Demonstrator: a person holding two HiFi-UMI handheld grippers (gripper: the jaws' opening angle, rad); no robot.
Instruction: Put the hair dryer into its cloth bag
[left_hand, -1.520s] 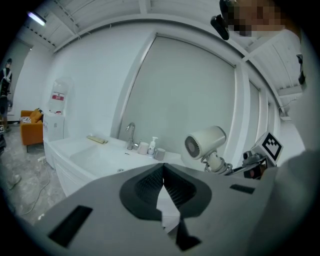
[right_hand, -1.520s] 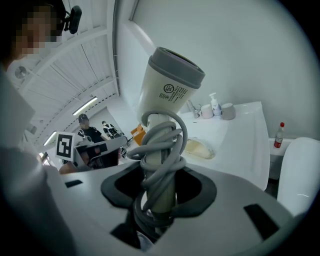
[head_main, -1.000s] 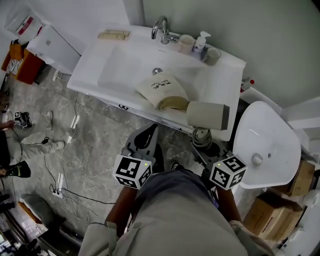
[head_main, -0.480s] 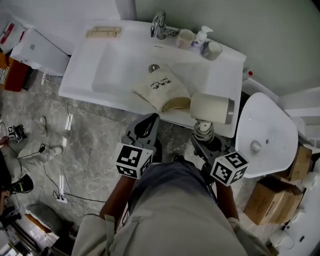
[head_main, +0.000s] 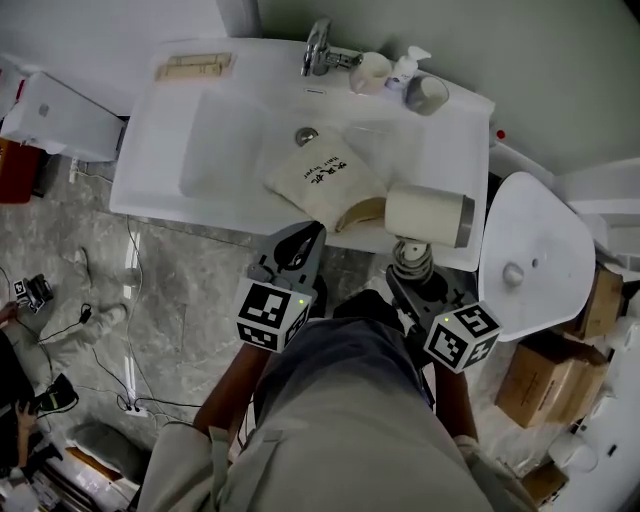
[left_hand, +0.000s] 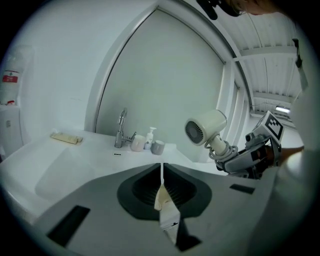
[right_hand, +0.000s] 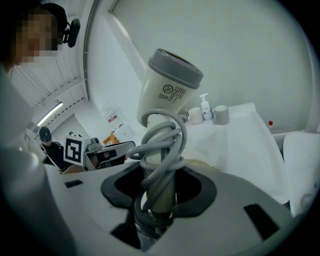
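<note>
The feed-in comes next, as I judge it, and it hangs on the left hand-held gripper (left_hand: 161, 170). I'd lift and draw that pinched edge so the mouth gapes, then swing the right hand-held gripper (right_hand: 159, 202) round so the barrel leads in. I'd also watch the cord loops, which could snag the rim. The left's hold is thin, and a hard tug might slip it.

Left jaws are pressed together on a strip of cream fabric with a white label. I read that as the edge of the cloth bag (head_main: 322, 180), near its opening. Right jaws stand partway apart, clamped round the handle of the hair dryer (right_hand: 169, 92). The coiled grey cord (right_hand: 160, 145) is caught in the same grip, and the barrel rises clear above.

Looking down from the head view, the dryer is not in yet. Its barrel lies just beside the bag's open, tan-lined end, with the grey-ringed end pointing away to the right. The bag sprawls printed side up over the front lip of the white washbasin (head_main: 150, 150), with the drain just behind it. The tap (head_main: 318, 45) and pump bottle (head_main: 407, 65) stand well back by the wall.
</note>
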